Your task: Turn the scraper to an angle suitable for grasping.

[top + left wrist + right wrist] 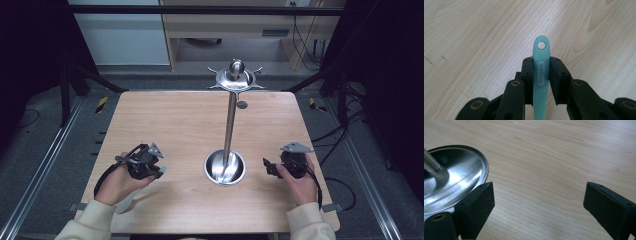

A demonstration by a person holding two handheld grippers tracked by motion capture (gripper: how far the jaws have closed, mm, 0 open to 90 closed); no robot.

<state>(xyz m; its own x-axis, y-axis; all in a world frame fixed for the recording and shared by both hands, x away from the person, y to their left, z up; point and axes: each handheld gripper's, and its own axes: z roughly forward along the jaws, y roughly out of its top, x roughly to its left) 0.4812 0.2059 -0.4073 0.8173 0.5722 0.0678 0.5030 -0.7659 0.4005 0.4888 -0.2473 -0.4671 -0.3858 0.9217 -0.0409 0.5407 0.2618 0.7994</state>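
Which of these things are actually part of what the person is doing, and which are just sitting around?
Seemingly in use:
- teal handle with a hanging hole, clamped in the left gripper
- metal stand with hooks on top, likely where it hangs
- right gripper, open beside the stand's base

Just around:
- wooden table
- cabinet behind
- cables on the floor

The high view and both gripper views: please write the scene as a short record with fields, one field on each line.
surface: wooden table
centre object: metal stand, upright pole on a round dish base, hooked ring at the top
left gripper: jaws shut on a teal handle that has a hole at its tip
right gripper: jaws wide open, nothing between them, beside the stand's base
hands: one on each gripper, left and right of the stand
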